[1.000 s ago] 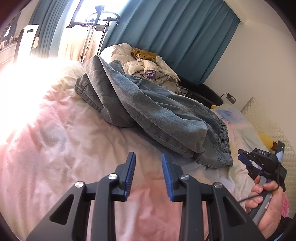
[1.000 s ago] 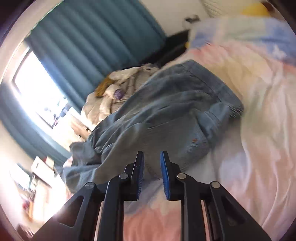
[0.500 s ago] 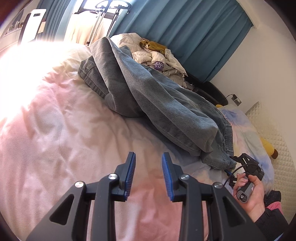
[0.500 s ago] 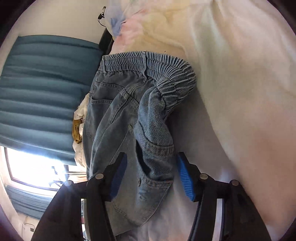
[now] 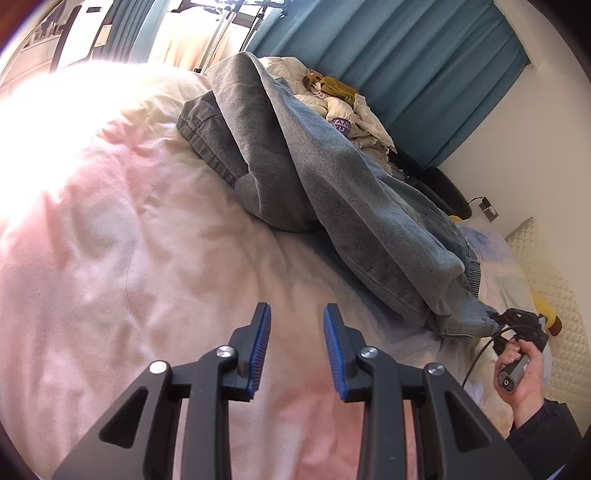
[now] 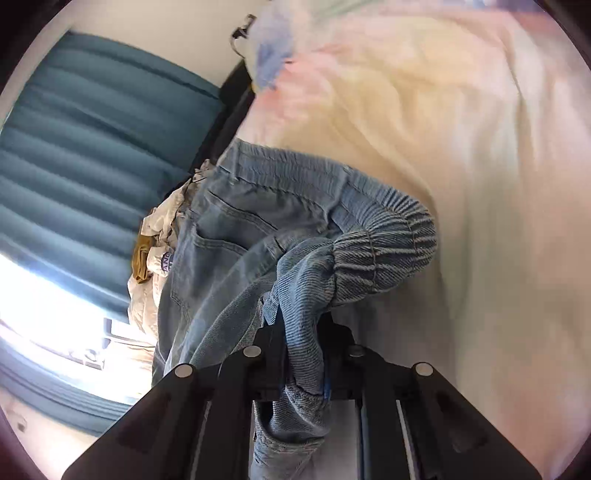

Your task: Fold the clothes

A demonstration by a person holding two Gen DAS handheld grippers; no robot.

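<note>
Blue-grey jeans (image 5: 332,192) lie crumpled across the pale pink bedcover (image 5: 110,258), legs towards the window, elastic waistband at the right. My left gripper (image 5: 295,350) is open and empty above bare bedcover, short of the jeans. My right gripper (image 6: 301,354) is shut on the jeans (image 6: 258,236) near the elastic waistband (image 6: 384,251), with denim bunched between the jaws. In the left wrist view the right gripper (image 5: 509,317) shows at the jeans' right end, held by a hand.
A pile of cream and mustard clothes (image 5: 343,107) lies beyond the jeans near the teal curtain (image 5: 424,66). A quilted pillow (image 5: 554,288) is at the right. A garment rack (image 5: 229,26) stands by the bright window.
My right gripper has gone from open around the waistband area to shut on the denim. My left gripper has stayed open and its view has shifted a little over the bed.
</note>
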